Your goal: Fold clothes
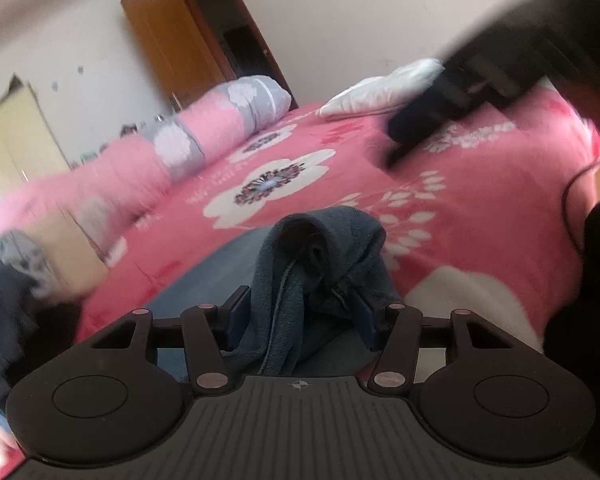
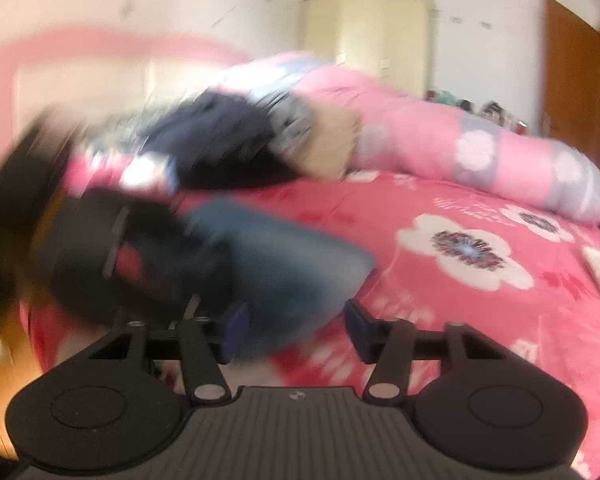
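Blue garment (image 1: pixel 320 272) is bunching in a ridge between the left gripper (image 1: pixel 302 320) fingers, apparently pinched, its length running away across the pink floral bedspread (image 1: pixel 480 208). Only the right wrist view is showing the cloth's flat blue panel (image 2: pixel 276 252), blurred, and the right gripper (image 2: pixel 296 330) tilting down, jaws parted, gripping nothing.
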Demonstrator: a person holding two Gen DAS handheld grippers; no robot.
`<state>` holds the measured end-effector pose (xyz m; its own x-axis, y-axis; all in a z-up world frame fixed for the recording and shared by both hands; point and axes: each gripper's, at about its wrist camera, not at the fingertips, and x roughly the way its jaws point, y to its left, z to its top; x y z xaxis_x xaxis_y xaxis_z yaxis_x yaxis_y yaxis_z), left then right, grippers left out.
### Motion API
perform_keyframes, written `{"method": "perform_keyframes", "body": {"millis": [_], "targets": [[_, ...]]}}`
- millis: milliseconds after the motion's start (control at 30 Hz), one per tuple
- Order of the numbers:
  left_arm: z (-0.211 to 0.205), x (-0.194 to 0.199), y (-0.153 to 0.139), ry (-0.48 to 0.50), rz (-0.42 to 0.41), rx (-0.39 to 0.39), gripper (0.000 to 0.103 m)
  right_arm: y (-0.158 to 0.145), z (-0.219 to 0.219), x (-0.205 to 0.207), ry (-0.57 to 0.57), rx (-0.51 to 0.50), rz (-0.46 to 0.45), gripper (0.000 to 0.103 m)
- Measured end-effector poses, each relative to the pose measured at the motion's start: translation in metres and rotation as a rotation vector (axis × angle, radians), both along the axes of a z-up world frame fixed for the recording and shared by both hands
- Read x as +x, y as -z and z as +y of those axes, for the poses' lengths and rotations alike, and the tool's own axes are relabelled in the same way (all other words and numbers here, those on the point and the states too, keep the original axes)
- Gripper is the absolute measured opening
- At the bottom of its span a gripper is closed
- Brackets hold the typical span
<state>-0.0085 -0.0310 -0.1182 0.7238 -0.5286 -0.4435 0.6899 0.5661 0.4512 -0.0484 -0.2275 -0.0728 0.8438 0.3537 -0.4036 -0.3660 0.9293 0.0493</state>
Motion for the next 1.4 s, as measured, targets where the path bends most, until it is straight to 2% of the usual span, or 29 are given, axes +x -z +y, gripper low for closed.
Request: {"method": "perform_keyframes", "body": {"millis": [100,200,300,400,500,667,833,900,1033,1100,1233,1400], "targets": [[-0.001,0.003,0.000,-0.025,-0.001,0.009,0.054,-0.017,0.004,0.036,0.003,0.103,0.023,0.028],[0.001,0.007,0.001,-0.051,0.000,0.034,0.056,-0.014,0.020,0.070,-0.028,0.148,0.079,0.018],[0.005,0.012,0.005,-0.088,-0.006,0.047,0.055,0.011,0.027,0.083,-0.064,0.116,0.205,0.012],[0.008,0.015,0.006,-0.095,0.019,0.024,0.055,0.035,0.020,0.069,-0.053,0.086,0.261,0.011],[0.009,0.011,0.007,-0.092,-0.005,0.038,0.055,0.045,0.010,0.052,-0.031,0.148,0.246,0.010],[0.019,-0.004,-0.003,-0.057,-0.026,0.039,0.055,0.040,-0.011,0.046,0.013,0.270,0.215,0.012],[0.029,-0.018,-0.015,-0.019,0.030,-0.033,0.055,0.032,-0.054,0.023,0.142,0.390,0.194,0.012],[0.032,-0.020,-0.023,-0.004,0.072,-0.092,0.055,0.030,-0.056,0.013,0.149,0.377,0.190,0.012],[0.036,-0.014,-0.044,0.009,0.182,-0.272,0.056,0.023,-0.052,-0.003,0.146,0.326,0.159,0.012],[0.031,-0.008,-0.047,-0.001,0.198,-0.310,0.056,0.016,-0.042,-0.008,0.123,0.266,0.128,0.012],[0.008,-0.006,-0.032,0.004,0.145,-0.208,0.055,0.011,-0.023,-0.016,0.109,0.148,0.086,0.013],[-0.013,-0.011,-0.003,0.066,0.140,-0.079,0.056,0.009,-0.017,-0.014,0.132,0.128,0.077,0.013]]}}
